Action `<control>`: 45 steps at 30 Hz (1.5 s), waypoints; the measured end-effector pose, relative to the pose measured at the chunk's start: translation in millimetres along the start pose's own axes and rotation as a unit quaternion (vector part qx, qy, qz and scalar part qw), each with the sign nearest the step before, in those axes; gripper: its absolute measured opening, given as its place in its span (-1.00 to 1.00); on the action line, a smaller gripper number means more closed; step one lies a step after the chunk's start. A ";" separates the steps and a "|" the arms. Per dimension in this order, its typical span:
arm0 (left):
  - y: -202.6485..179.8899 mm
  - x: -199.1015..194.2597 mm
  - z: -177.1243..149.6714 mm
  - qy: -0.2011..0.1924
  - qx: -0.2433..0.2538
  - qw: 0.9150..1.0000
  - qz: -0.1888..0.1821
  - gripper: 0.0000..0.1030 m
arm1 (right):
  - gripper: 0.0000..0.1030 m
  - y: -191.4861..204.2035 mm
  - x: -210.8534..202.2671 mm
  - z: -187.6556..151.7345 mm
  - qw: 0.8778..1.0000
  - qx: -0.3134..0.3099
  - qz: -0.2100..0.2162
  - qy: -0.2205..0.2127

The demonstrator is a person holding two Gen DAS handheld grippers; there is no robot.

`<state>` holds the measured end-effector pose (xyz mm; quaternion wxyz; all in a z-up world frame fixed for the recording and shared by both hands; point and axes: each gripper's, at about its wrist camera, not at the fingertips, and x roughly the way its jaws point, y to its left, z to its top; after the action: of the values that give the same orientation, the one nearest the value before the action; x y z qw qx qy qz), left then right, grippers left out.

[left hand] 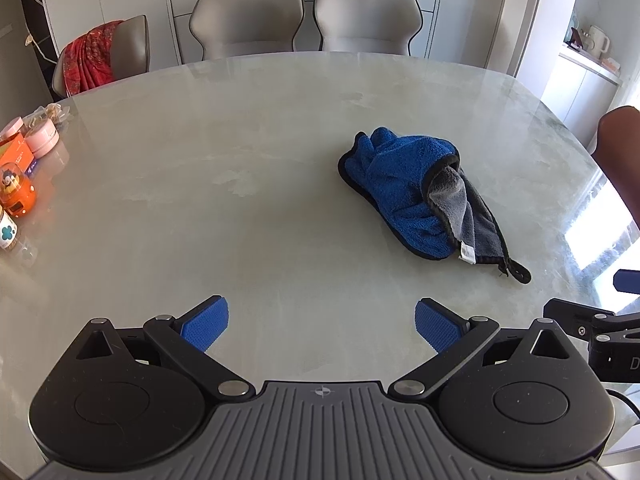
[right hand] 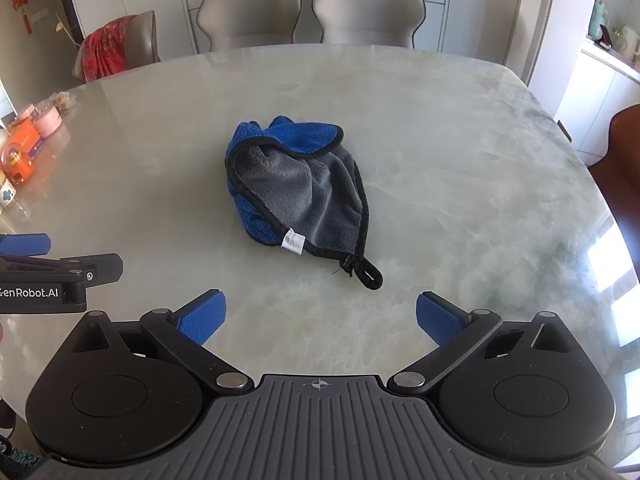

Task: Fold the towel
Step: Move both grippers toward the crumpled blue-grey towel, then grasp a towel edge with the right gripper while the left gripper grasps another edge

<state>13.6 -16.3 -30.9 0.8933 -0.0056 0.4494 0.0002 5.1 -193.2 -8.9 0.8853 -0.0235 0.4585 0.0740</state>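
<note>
A blue towel (left hand: 404, 192) with a grey underside and black edging lies crumpled on the pale marble table (left hand: 224, 168). Its white label and black hanging loop (right hand: 370, 274) point toward me. In the right wrist view the towel (right hand: 296, 184) sits straight ahead, with its grey side up. My left gripper (left hand: 322, 322) hovers open over bare table, to the left of and nearer than the towel. My right gripper (right hand: 320, 318) is open too, just short of the loop. Neither holds anything. Part of the left gripper (right hand: 24, 245) shows at the left edge of the right wrist view.
Orange and pink boxes (left hand: 28, 148) and small jars crowd the table's left edge. Grey chairs (left hand: 246, 20) stand along the far side, one draped with a red cloth (left hand: 90, 58). A brown chair (right hand: 620, 160) stands at the right.
</note>
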 end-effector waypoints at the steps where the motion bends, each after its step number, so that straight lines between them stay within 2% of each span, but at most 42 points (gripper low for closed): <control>1: 0.0 0.4 0.8 0.001 0.000 1.000 0.000 0.98 | 0.99 -0.5 -0.3 -1.2 1.000 0.000 0.000 0.001; 2: -0.2 1.0 1.2 0.002 0.000 1.000 0.001 0.98 | 0.99 -1.0 -0.6 -2.3 1.000 0.000 -0.001 0.001; 4: -1.8 1.3 1.0 0.004 0.001 1.000 0.001 0.98 | 0.99 2.5 10.0 17.3 1.000 -0.001 -0.001 0.009; 16: -5.9 9.3 14.1 0.017 -0.001 1.000 0.003 0.98 | 0.99 1.2 22.8 23.1 1.000 -0.002 -0.001 0.021; 24: -1.2 19.8 26.7 0.030 -0.005 1.000 0.002 0.98 | 0.99 -6.2 39.9 39.5 0.999 0.021 0.022 0.027; 31: 0.3 30.9 44.6 0.026 0.009 1.000 -0.003 0.98 | 0.99 -25.5 47.7 48.6 0.996 0.059 0.069 0.011; 35: -2.4 32.3 57.0 0.018 0.032 0.999 -0.026 0.98 | 0.99 -36.0 53.0 54.7 0.993 0.075 0.091 0.003; 39: -3.5 32.6 73.3 0.006 0.057 0.998 -0.025 0.99 | 0.99 -46.4 58.2 60.7 0.989 0.091 0.114 -0.004; 41: -3.6 33.3 79.9 0.002 0.069 0.997 -0.026 0.99 | 0.94 -51.7 60.8 63.7 0.987 0.099 0.125 -0.008; 45: -3.0 34.2 91.5 -0.003 0.083 0.996 -0.021 0.99 | 0.59 -61.4 69.7 75.0 0.981 0.120 0.149 -0.017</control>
<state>107.4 -18.5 -3.8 0.8917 0.0593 0.4453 -0.0557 114.8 -238.1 -24.0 0.8683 0.1523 0.4477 0.1498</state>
